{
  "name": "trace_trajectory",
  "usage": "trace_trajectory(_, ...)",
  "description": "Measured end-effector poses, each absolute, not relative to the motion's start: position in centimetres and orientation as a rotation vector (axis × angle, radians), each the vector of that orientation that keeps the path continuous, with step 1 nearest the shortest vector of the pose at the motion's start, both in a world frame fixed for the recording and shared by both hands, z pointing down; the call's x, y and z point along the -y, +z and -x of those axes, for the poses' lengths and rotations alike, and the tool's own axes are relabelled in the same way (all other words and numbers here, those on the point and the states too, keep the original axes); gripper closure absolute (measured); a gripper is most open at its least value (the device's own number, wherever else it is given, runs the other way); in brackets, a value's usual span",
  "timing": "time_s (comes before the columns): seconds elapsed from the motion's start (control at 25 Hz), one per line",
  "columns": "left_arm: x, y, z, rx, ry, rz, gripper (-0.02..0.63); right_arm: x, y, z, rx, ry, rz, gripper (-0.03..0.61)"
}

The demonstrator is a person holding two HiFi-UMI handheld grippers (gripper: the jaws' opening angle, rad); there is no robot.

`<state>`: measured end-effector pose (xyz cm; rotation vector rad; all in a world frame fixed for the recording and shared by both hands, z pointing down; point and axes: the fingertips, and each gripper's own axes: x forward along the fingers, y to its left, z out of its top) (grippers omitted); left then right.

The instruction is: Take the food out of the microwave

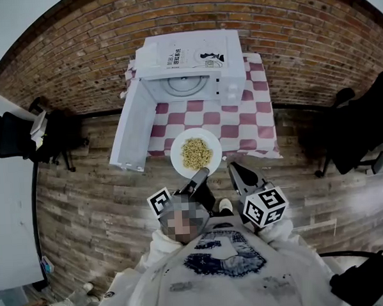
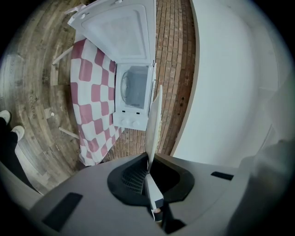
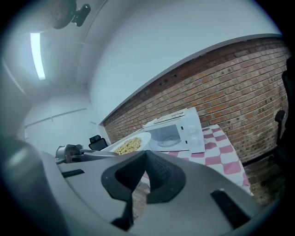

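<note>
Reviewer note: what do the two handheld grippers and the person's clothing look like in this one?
The left gripper and right gripper match. Each has a smooth grey body, black ribbed inner faces on its jaws, and a white cube with black square markers at the hand end. No cables show. The person wears a pale sweatshirt with a dark blue print on the chest.

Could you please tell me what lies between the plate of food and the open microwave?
Only bare checked tablecloth. The head view shows nothing standing between the plate and the microwave.
</note>
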<state>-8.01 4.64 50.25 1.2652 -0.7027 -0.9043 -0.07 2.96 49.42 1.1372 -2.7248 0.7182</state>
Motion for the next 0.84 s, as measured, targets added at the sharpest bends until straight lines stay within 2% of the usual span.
trace_trajectory(0.84, -4.07, 50.39, 8.05, 0.692, -0.911, -1.261, 0.594, -2.45, 49.59, 0.24, 2.725, 0.717, -1.134, 0.566)
